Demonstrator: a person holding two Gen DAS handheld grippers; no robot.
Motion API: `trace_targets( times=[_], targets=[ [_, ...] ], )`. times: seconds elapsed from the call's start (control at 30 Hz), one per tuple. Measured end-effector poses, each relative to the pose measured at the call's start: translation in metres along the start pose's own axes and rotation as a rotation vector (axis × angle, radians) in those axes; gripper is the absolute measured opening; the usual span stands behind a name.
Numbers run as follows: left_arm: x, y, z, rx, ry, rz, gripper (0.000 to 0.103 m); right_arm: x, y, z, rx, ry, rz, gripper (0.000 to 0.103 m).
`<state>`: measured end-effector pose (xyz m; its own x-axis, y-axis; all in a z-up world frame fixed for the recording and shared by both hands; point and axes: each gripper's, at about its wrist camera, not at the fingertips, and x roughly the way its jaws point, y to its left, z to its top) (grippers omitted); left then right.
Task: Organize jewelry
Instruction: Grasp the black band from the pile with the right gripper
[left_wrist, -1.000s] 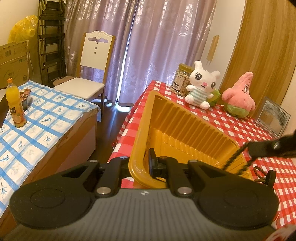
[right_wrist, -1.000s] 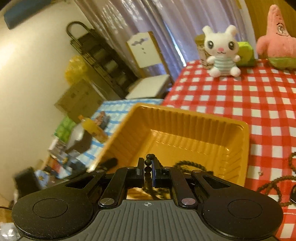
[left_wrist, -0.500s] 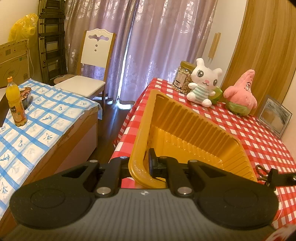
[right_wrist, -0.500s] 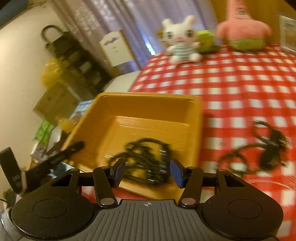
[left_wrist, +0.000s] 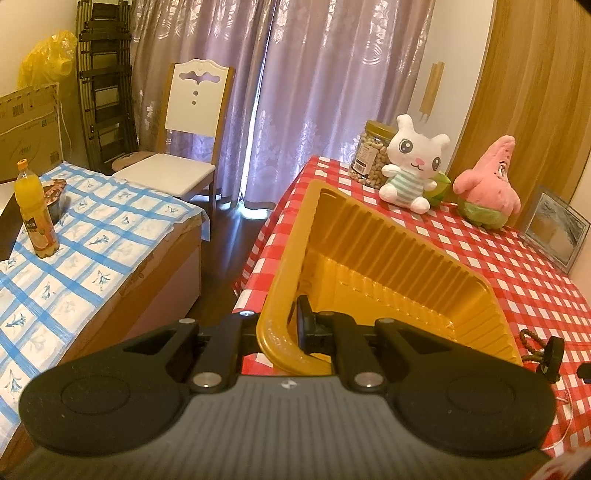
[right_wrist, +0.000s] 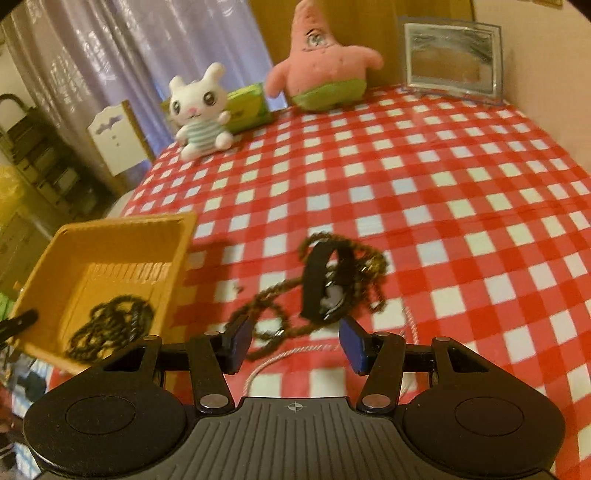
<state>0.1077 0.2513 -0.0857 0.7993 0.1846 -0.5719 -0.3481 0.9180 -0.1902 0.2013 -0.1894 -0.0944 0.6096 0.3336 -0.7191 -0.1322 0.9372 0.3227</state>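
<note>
Jewelry lay in two places, and only the right wrist view showed both. From that camera, a dark beaded necklace (right_wrist: 110, 325) sat coiled on the floor of the yellow tray (right_wrist: 110, 236), off to the left of the right tool (right_wrist: 293, 345). Straight ahead of that tool, on the red checked worktop (right_wrist: 443, 221), a tangle of brown bead strands (right_wrist: 273, 306) lay heaped with a black band (right_wrist: 325, 284) standing in the middle of it. The right tool's blue-faced jaws stood partly apart and were closing, with nothing pressed between them; the nearest strand and a thin pink cord (right_wrist: 284, 356) lay just beyond the tips.

The left wrist view told what the other could not: the left tool (left_wrist: 277, 325) was clamped tight on the near rim of the tray (left_wrist: 388, 258), one jaw outside the wall and one inside. From there the tray's ribbed inside looked bare, the necklace hidden below the tool's body. Only a scrap of the bead heap (left_wrist: 528, 339) and a black piece (left_wrist: 554, 354) peeped past the tray's right corner.

Beyond the tray, both views caught a white plush rabbit (left_wrist: 413, 162) and a pink plush star (left_wrist: 487, 184). The left one alone showed a jar of nuts (left_wrist: 369, 155) behind the rabbit and an orange drink bottle (left_wrist: 35, 210) far to the left.
</note>
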Motion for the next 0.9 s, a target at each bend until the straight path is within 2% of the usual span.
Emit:
trace_targets(
  times=[0.07,0.43,0.53,0.67,0.9],
  targets=[
    [-0.001,0.0,0.0,-0.002,-0.001,0.004,0.009,0.01,-0.002,0.004,0.0,-0.007,0.005,0.045],
    [-0.008,-0.004,-0.002,-0.01,-0.001,0.029,0.009,0.053,-0.009,0.009,0.005,-0.005,-0.013,0.029],
    [-0.009,-0.005,-0.002,-0.008,0.001,0.033,0.009,0.056,-0.01,0.009,-0.012,-0.015,-0.003,0.014],
    [-0.009,-0.007,-0.001,-0.008,0.003,0.036,0.009,0.049,-0.003,0.007,-0.067,-0.046,0.008,0.004],
    [-0.009,-0.007,-0.001,-0.007,0.004,0.034,0.009,0.027,0.015,0.014,-0.114,-0.055,0.013,0.002]
  ],
)
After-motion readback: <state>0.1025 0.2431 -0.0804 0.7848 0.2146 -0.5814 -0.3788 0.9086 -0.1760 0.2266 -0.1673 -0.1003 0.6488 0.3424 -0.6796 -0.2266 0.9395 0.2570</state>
